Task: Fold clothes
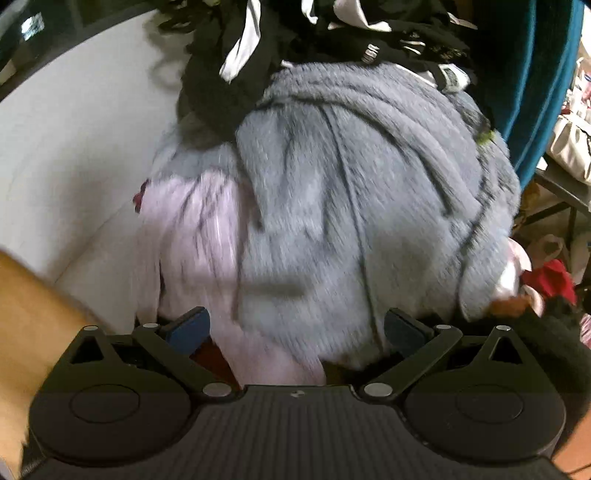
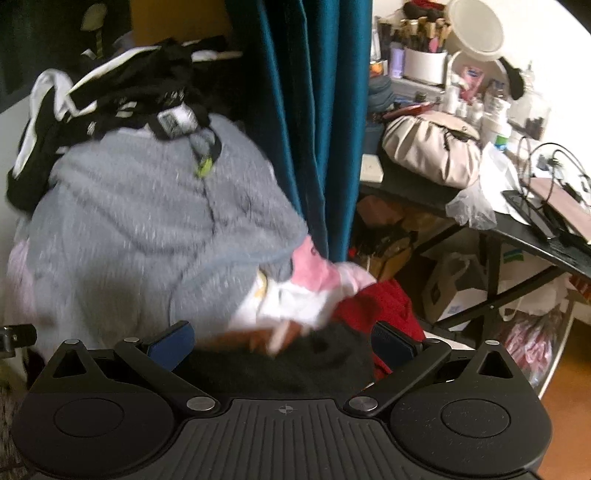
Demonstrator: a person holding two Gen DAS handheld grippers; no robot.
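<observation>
This is a lived-in room of a home, likely a bedroom or dressing corner. A heap of clothes (image 2: 147,206) lies mixed together, grey fleece under black and white garments. A teal curtain (image 2: 314,110) hangs beside it. A dark folding counter (image 2: 517,229) is crowded with a round mirror (image 2: 476,29), a cup of makeup brushes (image 2: 424,55), small bottles (image 2: 465,103), a beige bag (image 2: 432,147) and cables (image 2: 554,162). Bags (image 2: 454,284) sit on the floor beneath.

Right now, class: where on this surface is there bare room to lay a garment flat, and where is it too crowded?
Free: the white surface left of the grey fleece and the pale pink garment, running back beside the black clothes. Crowded: the clothes pile itself, the red garment by the teal curtain, and the cluttered side table. Both claws are open.
</observation>
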